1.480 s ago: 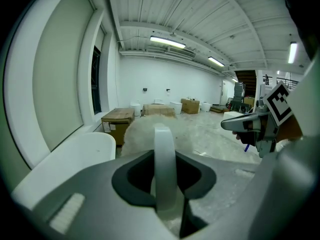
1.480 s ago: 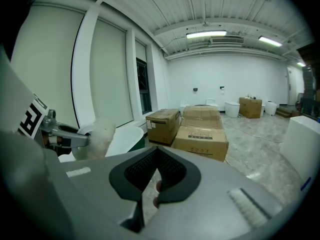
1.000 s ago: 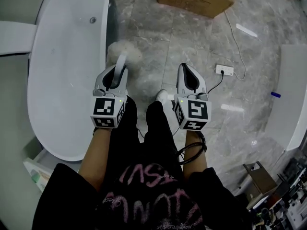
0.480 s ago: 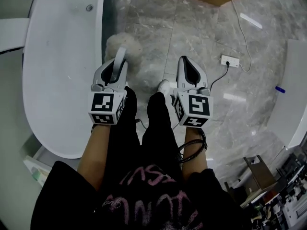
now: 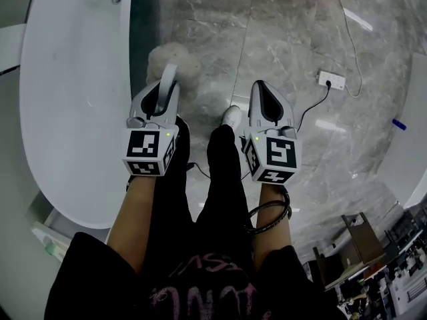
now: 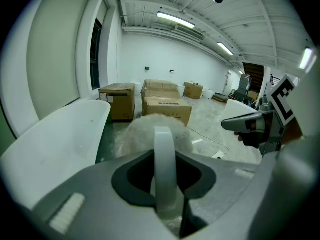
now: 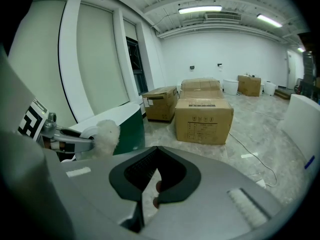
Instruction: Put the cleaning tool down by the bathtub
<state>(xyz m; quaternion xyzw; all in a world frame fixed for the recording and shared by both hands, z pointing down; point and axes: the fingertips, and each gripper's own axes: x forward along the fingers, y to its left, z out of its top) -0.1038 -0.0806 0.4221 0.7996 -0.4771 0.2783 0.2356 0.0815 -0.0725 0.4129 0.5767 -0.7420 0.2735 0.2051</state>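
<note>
The cleaning tool is a fluffy off-white duster head point(image 5: 175, 62) on a white handle point(image 5: 167, 84). My left gripper point(image 5: 165, 89) is shut on that handle, and the head hangs over the grey floor right beside the white bathtub point(image 5: 73, 99). In the left gripper view the handle point(image 6: 164, 164) stands between the jaws with the fluffy head point(image 6: 145, 134) beyond it and the bathtub's rim point(image 6: 55, 144) at the left. My right gripper point(image 5: 261, 89) is shut on nothing, level with the left one. From the right gripper view the duster head point(image 7: 107, 134) shows against the tub.
A white socket strip point(image 5: 331, 80) with its cable lies on the marble floor at the right. Cardboard boxes point(image 7: 204, 119) stand further off. A white panel point(image 5: 417, 132) lines the right edge. My legs and a white shoe point(image 5: 231, 117) are between the grippers.
The head view has shifted: the cardboard box has slid out of its top and the bathtub sits further left. Both grippers keep the same pose, the left still holding the tool.
</note>
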